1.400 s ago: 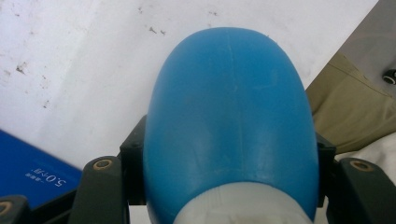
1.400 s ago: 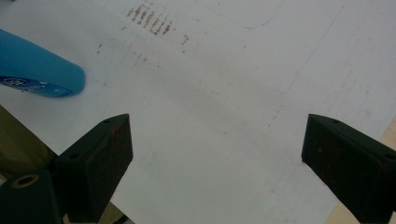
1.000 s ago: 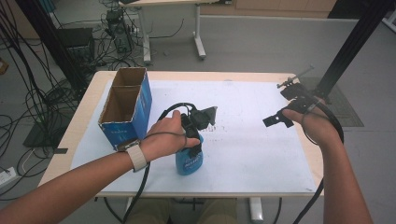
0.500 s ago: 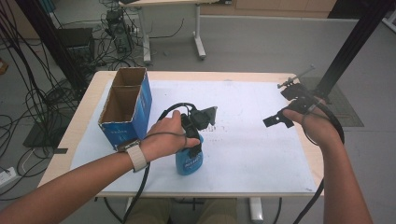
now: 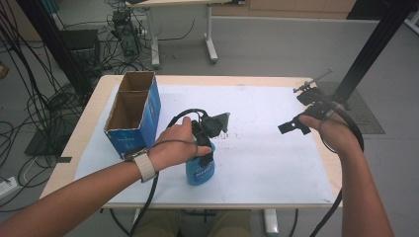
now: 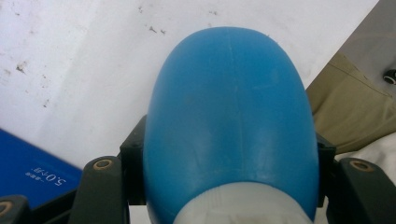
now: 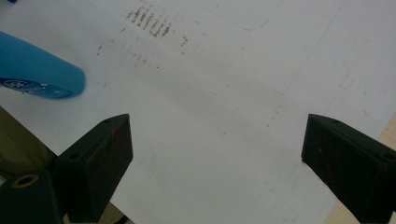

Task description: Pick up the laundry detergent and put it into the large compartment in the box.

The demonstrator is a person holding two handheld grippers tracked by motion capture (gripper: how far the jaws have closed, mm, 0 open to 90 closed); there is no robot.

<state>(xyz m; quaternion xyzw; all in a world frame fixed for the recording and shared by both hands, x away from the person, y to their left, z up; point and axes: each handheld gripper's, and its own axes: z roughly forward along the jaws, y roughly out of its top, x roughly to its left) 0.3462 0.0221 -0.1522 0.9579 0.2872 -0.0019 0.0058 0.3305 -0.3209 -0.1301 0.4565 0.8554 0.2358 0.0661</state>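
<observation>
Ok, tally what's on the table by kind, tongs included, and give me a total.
Blue bottle: 1, clamped in the left tongs
Blue cardboard box, open top, two compartments: 1
White sheet covering the tabletop: 1
Tongs: 2, the right tongs open with nothing between them
Total: 5
</observation>
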